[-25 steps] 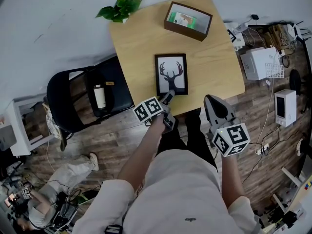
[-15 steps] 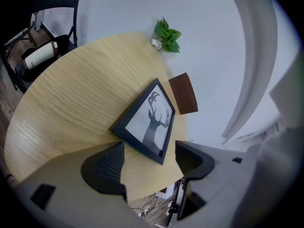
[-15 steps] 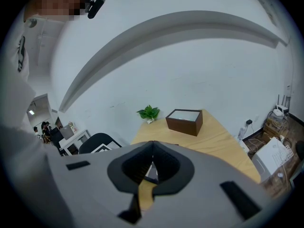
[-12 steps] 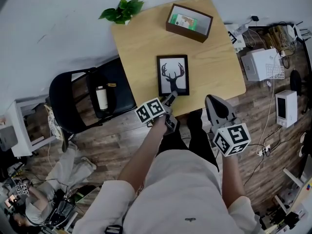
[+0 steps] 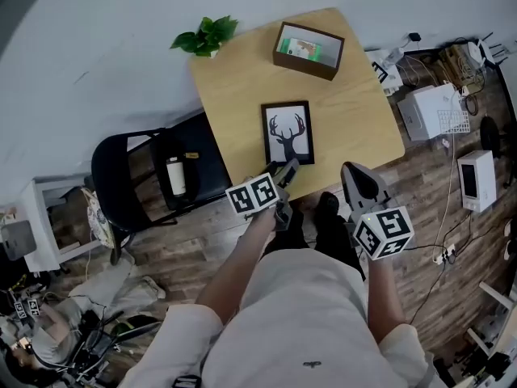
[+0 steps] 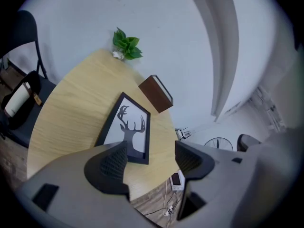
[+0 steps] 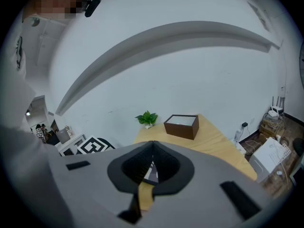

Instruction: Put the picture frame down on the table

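Note:
The picture frame (image 5: 287, 132), black-edged with a deer-head print, lies flat on the wooden table (image 5: 234, 87). It shows again in the left gripper view as the frame (image 6: 124, 127), just past the jaws. My left gripper (image 5: 289, 172) is open and empty, a little short of the frame's near edge at the table's front. My right gripper (image 5: 360, 178) is shut with nothing in it, held off the table's front right corner. In the right gripper view the right gripper (image 7: 151, 167) hides most of the frame.
A brown open box (image 5: 308, 50) stands at the table's far side and a small green plant (image 5: 204, 36) at its far left corner. A black chair (image 5: 153, 176) with a bottle (image 5: 175, 175) on it stands to the left. White boxes (image 5: 435, 111) and cables lie on the floor at right.
The left gripper has drawn back slightly from the frame's near edge. The frame stays flat on the table. The right gripper holds its place.

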`<action>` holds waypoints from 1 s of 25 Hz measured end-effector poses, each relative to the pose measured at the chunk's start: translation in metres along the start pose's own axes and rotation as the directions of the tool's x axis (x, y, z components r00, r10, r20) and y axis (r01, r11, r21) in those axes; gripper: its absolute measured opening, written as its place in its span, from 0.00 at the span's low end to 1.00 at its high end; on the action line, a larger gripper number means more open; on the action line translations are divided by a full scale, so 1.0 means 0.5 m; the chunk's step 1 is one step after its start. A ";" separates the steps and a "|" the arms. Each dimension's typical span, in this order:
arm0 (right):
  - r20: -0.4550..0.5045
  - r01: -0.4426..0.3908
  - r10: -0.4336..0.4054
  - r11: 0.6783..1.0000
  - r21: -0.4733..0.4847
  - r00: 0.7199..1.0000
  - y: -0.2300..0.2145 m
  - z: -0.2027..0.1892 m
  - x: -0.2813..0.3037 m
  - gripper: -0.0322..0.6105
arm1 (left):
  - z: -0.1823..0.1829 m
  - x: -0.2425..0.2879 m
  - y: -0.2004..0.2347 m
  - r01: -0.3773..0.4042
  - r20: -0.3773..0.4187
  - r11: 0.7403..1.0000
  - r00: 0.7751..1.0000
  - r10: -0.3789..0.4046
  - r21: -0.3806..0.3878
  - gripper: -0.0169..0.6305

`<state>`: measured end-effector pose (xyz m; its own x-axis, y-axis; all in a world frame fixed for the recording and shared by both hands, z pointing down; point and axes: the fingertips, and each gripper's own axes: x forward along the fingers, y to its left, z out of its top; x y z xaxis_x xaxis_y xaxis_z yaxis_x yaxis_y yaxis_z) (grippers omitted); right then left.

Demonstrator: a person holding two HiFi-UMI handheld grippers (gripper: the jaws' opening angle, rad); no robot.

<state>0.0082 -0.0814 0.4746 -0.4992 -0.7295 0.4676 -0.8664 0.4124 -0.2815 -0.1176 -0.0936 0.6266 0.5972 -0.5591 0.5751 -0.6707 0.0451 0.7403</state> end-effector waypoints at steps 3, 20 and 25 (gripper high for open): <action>-0.002 -0.005 0.005 1.000 -0.011 1.000 0.000 -0.002 -0.011 0.05 | 0.004 -0.020 -0.023 0.005 0.012 0.998 1.000 -0.006 0.070 0.50; 0.006 -0.092 0.093 0.991 -0.097 0.996 -0.036 -0.019 -0.128 0.05 | -0.071 -0.124 -0.163 -0.035 0.158 0.970 0.987 -0.003 0.240 0.11; 0.005 -0.118 0.119 0.986 -0.115 0.993 -0.057 -0.033 -0.190 0.05 | -0.111 -0.155 -0.231 -0.077 0.214 0.945 0.977 0.007 0.319 0.06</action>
<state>0.0800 -0.0150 0.4520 -0.5986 -0.6779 0.4267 -0.7974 0.5552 -0.2367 -0.0620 -0.0096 0.5161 0.4844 -0.7231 0.4925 -0.8197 -0.1785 0.5443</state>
